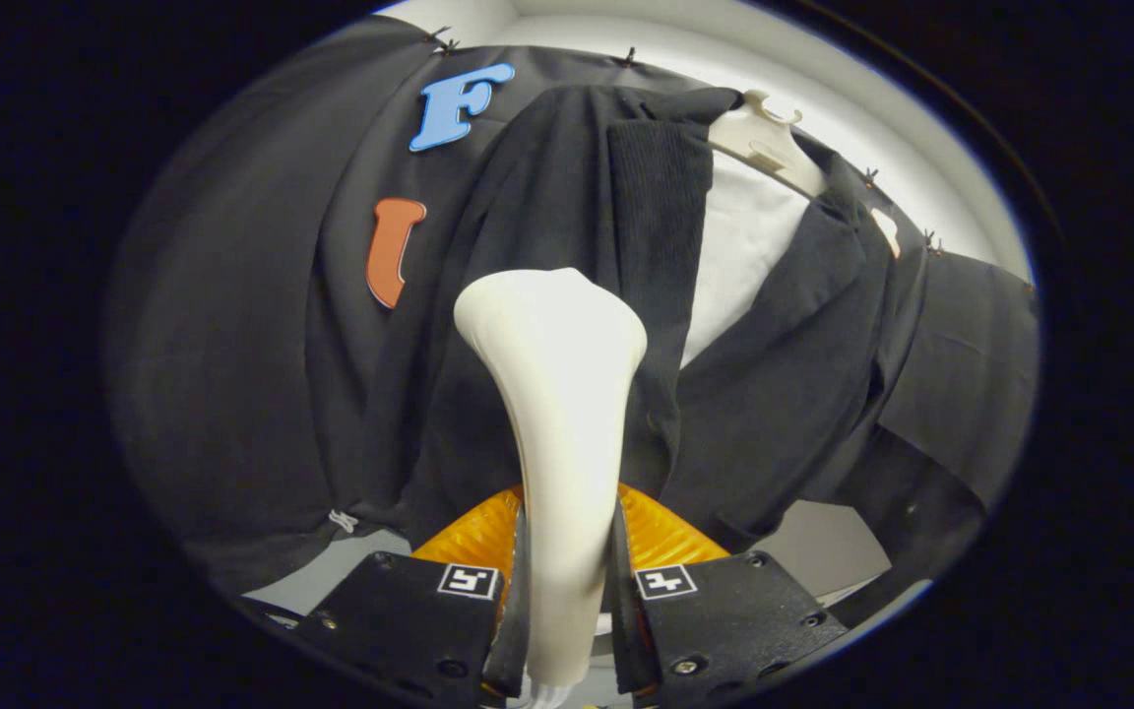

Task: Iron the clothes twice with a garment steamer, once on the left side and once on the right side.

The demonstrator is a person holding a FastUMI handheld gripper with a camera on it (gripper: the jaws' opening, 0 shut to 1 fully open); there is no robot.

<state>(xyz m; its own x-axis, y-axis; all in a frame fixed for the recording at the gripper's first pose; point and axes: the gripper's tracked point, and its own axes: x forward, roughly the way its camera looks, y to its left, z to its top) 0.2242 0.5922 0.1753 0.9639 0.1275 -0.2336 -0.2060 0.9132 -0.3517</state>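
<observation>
My gripper [567, 581] is shut on the handle of a white garment steamer [557, 394], which rises straight ahead between the two fingers. Its wide head sits against the left front panel of a black jacket [547, 197] that hangs on a white hanger [769, 138]. A ribbed black lapel [661, 226] runs down just right of the steamer head. White fabric [739, 246] shows in the jacket's opening, and the right front panel [793, 374] hangs beyond it. The steamer's face is turned away from me.
Black cloth of the booth wall [232, 345] hangs behind and left of the jacket. A bright white wall [872, 108] shows above the hanger. A pale surface [823, 547] lies below the jacket's hem, right of the fingers.
</observation>
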